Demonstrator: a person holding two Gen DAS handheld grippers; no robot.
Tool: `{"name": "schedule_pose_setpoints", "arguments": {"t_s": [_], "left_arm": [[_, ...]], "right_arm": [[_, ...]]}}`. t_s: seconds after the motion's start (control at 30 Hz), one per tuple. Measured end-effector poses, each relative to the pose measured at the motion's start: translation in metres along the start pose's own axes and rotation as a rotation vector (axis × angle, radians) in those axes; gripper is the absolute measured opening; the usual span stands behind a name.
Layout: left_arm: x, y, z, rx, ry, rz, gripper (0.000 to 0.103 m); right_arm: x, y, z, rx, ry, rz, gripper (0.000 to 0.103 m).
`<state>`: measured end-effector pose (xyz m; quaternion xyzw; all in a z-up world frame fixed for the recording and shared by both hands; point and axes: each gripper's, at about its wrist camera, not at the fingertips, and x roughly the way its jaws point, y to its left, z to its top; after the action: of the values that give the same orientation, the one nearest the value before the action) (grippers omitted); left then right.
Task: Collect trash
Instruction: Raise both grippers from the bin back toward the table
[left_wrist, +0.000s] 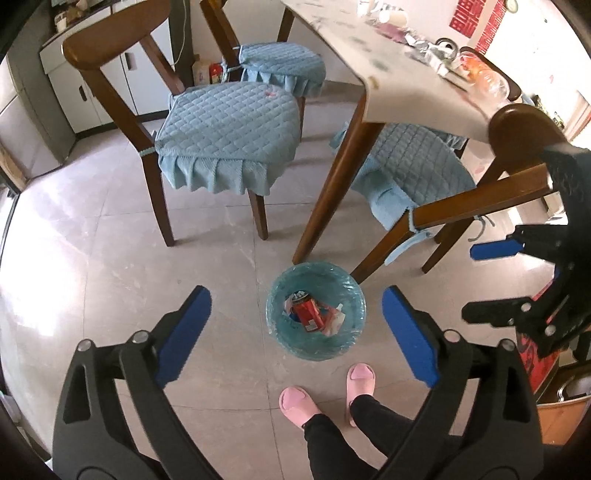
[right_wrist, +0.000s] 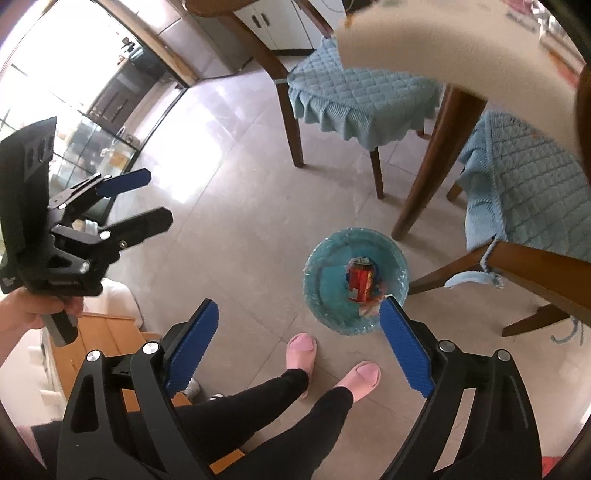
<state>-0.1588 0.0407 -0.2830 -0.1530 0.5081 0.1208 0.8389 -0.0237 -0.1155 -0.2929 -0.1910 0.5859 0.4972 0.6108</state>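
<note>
A small bin (left_wrist: 275, 332) lined with a blue bag stands on the tiled floor by the table leg. In it lie a red drink can (left_wrist: 309, 313) and crumpled wrappers (left_wrist: 336, 318). My left gripper (left_wrist: 295, 295) hangs high above the bin, open, with nothing between its blue pads. In the right wrist view the same bin (right_wrist: 314, 291) and can (right_wrist: 362, 283) show below my right gripper (right_wrist: 300, 304), which is also open and empty. Each gripper shows in the other's view: the right gripper (left_wrist: 480, 280) at the right edge, the left gripper (right_wrist: 159, 197) in a hand at the left.
A light-topped table (left_wrist: 343, 48) with clutter on it stands on wooden legs (left_wrist: 332, 192) behind the bin. Chairs with blue quilted cushions (left_wrist: 229, 125) surround it. A person's feet in pink slippers (left_wrist: 295, 402) stand just in front of the bin. A wooden cabinet (right_wrist: 107, 332) is at the left.
</note>
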Motion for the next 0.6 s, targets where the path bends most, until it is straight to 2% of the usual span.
{"name": "schedule_pose_setpoints", "arguments": {"t_s": [0.1,0.33,0.6], "left_arm": [[-0.015,-0.004,0.003,-0.002,0.024,-0.027,0.097],[-0.049,-0.011,0.019,0.017,0.054,-0.010,0.097],[-0.086,-0.021,0.057,0.043,0.011,-0.006,0.097]], "right_arm": [[-0.028,0.008,0.004,-0.006,-0.015,0.007,0.096],[-0.090,0.027,0.019,-0.037,-0.087,-0.039,0.098],[-0.140,0.030,0.040,-0.037,-0.180,-0.089,0.098]]}}
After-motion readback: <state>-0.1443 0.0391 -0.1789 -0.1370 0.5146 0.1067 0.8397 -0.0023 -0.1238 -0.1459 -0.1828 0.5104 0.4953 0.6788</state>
